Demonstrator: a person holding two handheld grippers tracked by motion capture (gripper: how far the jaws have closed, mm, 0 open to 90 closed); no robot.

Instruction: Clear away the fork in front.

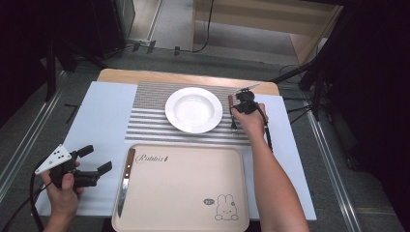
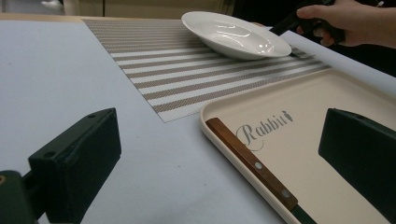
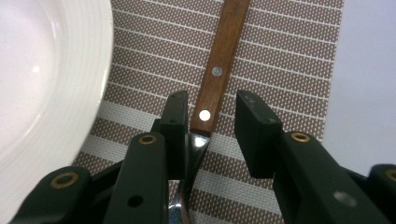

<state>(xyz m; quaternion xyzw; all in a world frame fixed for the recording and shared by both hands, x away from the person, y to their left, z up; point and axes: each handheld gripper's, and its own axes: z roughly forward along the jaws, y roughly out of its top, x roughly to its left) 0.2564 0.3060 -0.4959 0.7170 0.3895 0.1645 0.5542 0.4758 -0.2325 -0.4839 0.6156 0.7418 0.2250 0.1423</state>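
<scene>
Nearest us, the left gripper (image 1: 92, 166) rests with jaws wide apart and empty beside the cream tray (image 1: 193, 193), on whose left rim a wooden-handled knife (image 1: 125, 181) lies. Farther off, right of the white plate (image 1: 194, 109) on the striped placemat (image 1: 150, 121), the right gripper (image 3: 210, 126) straddles a wooden-handled fork (image 3: 217, 70) near its neck; one jaw touches, the other stands clear, so we judge it unclamped. We expect risk here: an off-centre squeeze could pivot the fork against the plate rim, or let it slip.
</scene>
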